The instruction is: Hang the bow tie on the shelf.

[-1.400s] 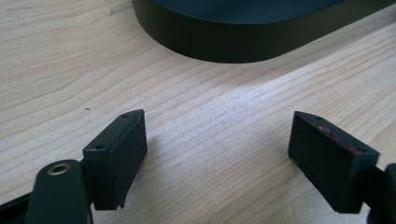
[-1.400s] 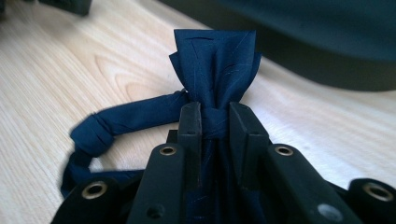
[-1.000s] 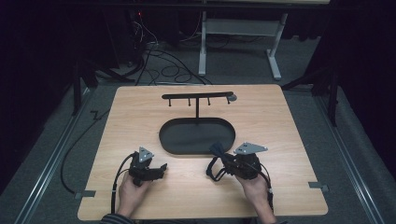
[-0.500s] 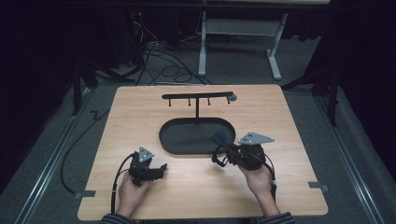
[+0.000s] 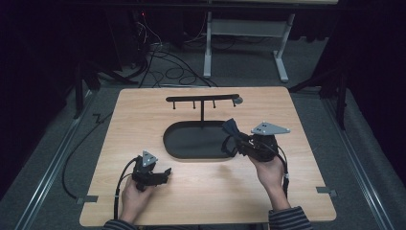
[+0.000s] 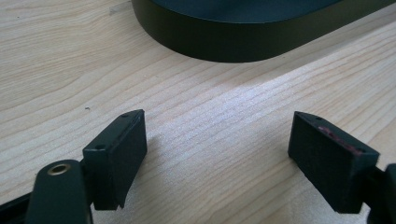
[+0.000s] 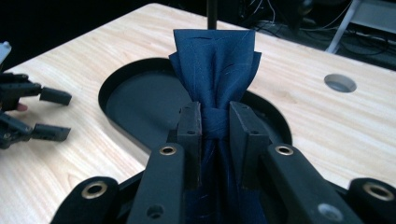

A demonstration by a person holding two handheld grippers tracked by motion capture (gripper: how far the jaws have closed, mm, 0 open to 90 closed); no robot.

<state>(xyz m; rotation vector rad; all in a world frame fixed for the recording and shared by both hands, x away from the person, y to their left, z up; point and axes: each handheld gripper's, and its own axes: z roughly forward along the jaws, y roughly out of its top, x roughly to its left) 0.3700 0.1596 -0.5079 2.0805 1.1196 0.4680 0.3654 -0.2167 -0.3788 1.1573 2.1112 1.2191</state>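
My right gripper (image 7: 215,122) is shut on the knot of a dark blue bow tie (image 7: 214,65), whose wing fans out above the jaws. In the high view that bow tie (image 5: 231,128) hangs over the right end of the black oval tray (image 5: 191,149), held by the right gripper (image 5: 238,141). Behind the tray rises a black T-shaped stand (image 5: 202,99) with small hooks under its bar. My left gripper (image 5: 164,173) rests low near the table's front left, open, nothing between its jaws. In its own view the left gripper (image 6: 217,140) faces the tray wall (image 6: 224,39).
The wooden table (image 5: 143,120) has a round hole (image 7: 340,82) near its far right. A cable (image 5: 72,158) trails off the left edge. Behind the table stand a white desk frame (image 5: 244,43) and floor cables (image 5: 163,62).
The right hand has lifted the bow tie and carried it up and forward over the tray's right end. The left gripper has stayed where it was.
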